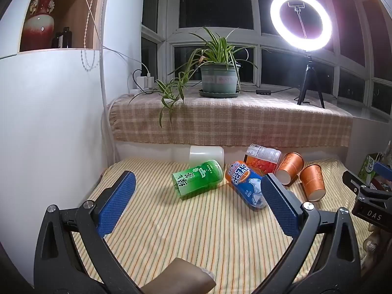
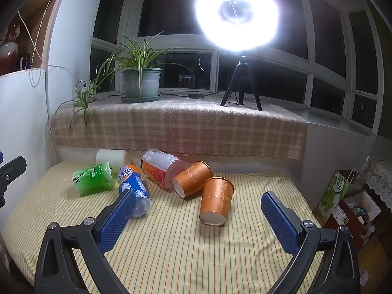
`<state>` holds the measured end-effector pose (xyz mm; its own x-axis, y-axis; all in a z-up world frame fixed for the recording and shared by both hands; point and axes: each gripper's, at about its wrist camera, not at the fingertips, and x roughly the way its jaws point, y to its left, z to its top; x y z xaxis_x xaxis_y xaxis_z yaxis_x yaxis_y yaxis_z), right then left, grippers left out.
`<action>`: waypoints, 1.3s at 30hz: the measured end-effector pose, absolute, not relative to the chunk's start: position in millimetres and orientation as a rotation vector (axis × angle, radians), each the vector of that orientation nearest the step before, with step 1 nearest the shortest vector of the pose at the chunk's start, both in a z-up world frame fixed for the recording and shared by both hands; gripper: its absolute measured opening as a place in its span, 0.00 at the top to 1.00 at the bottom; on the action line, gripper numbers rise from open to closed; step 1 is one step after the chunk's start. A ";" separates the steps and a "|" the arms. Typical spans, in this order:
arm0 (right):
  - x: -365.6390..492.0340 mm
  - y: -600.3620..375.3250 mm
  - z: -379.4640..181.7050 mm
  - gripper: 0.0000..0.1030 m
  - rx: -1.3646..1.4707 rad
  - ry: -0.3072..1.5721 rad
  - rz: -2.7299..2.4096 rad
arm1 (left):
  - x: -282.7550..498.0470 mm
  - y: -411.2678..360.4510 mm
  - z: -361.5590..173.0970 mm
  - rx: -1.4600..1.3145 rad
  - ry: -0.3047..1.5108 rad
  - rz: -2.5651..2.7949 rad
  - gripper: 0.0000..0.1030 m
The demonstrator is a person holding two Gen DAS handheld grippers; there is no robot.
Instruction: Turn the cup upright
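my left gripper and right gripper both hang wide open over the striped cloth, holding nothing. six cups lie tipped over near the back. the near orange cup lies between my right fingers but ahead of them, untouched, its base toward me; the second orange cup lies just behind it.

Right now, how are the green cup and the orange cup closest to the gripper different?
The green cup has green printing and big characters; the near orange cup has gold swirls. The green one points sideways; the orange one's base faces the right gripper. Both lie tipped over on the striped cloth.
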<state>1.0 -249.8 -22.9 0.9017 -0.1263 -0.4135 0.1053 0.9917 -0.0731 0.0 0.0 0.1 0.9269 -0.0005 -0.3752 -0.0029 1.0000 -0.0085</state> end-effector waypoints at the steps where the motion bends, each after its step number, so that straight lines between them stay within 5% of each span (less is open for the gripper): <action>1: 0.9 -250.0 -22.8 0.00 -0.047 0.429 -0.119 | 0.3 -0.2 0.0 -0.007 0.388 0.002 0.00; 39: -0.5 -252.3 -20.4 0.00 -0.038 0.420 -0.120 | 0.3 -0.3 -0.1 -0.005 0.383 0.003 0.00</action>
